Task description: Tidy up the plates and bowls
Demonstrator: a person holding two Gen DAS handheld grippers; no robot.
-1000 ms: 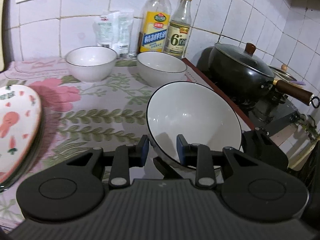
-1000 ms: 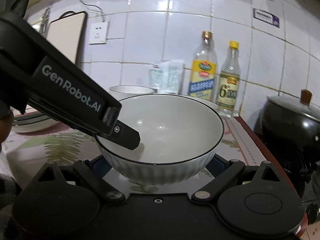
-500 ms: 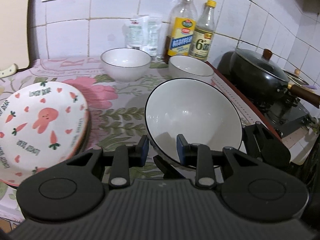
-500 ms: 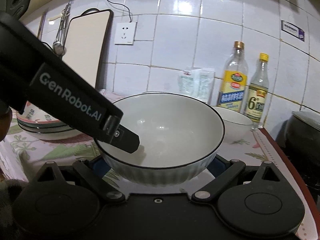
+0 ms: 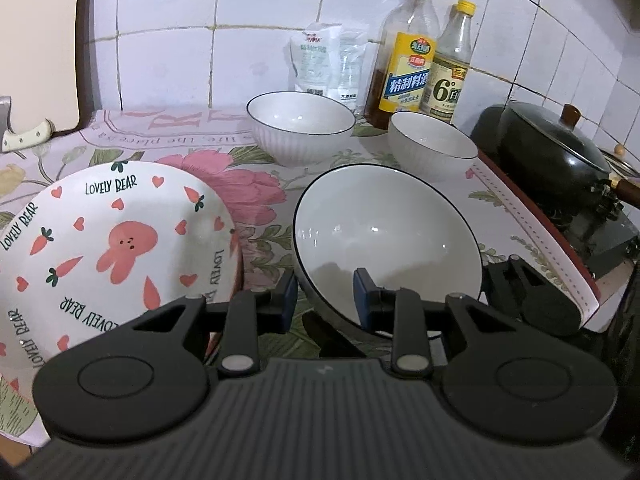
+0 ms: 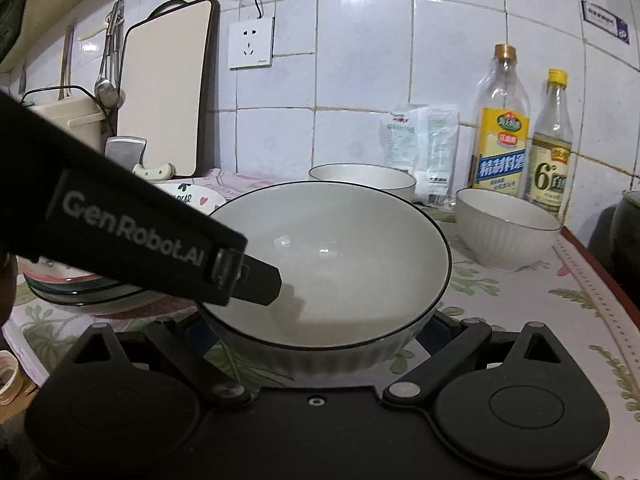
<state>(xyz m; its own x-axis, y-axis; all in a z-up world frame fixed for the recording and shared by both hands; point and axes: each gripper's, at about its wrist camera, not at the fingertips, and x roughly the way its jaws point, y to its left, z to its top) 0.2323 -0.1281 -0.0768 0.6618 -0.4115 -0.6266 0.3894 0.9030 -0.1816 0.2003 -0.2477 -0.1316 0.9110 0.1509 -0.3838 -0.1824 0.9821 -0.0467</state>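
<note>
The left hand-held gripper pinches the near rim of a white bowl with a dark rim line, one finger inside, one outside. The right hand-held gripper stands wide around the same bowl's ribbed wall; whether its pads press I cannot tell. The bowl looks lifted above the flowered desk, so I judge a carry is under way. Next it needs a resting place: left, the rabbit plate stack; behind, two matching bowls, more likely for nesting. Bottles and a black pot crowd the right side
</note>
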